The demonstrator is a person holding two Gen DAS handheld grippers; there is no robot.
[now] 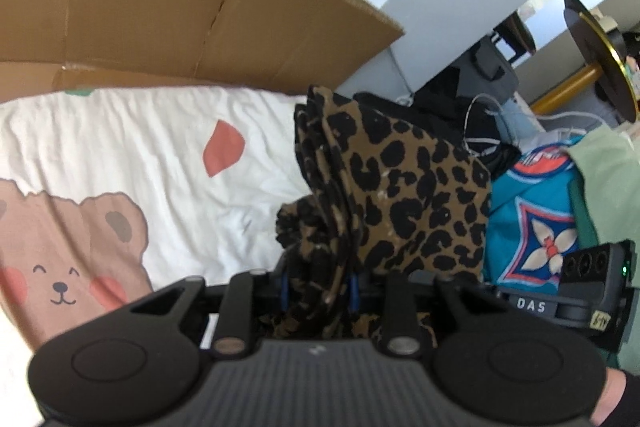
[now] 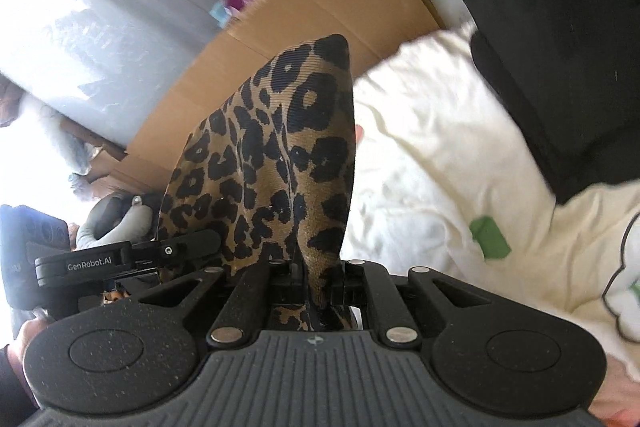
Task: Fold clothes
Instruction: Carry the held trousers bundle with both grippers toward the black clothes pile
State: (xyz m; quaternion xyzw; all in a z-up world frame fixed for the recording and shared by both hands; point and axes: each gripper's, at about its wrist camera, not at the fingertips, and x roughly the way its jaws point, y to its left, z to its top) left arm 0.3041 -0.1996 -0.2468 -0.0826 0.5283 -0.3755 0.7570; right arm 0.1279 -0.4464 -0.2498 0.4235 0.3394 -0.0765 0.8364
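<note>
A leopard-print garment (image 1: 404, 187) hangs bunched between both grippers above a white bed sheet (image 1: 160, 147) printed with a bear. My left gripper (image 1: 318, 291) is shut on a bunched edge of it; the cloth hides the fingertips. In the right wrist view the same leopard-print garment (image 2: 280, 155) rises in a peak from my right gripper (image 2: 316, 283), which is shut on its lower edge. The right gripper's body (image 1: 592, 291) shows at the right of the left wrist view, and the left gripper's body (image 2: 92, 263) at the left of the right wrist view.
A flattened cardboard box (image 1: 160, 7) stands behind the bed. A teal patterned garment (image 1: 532, 219) and a pale green one (image 1: 612, 195) lie at the right. Dark clothes and cables (image 1: 460, 119) pile behind. A black folded item (image 2: 560, 67) lies on the sheet (image 2: 440, 155).
</note>
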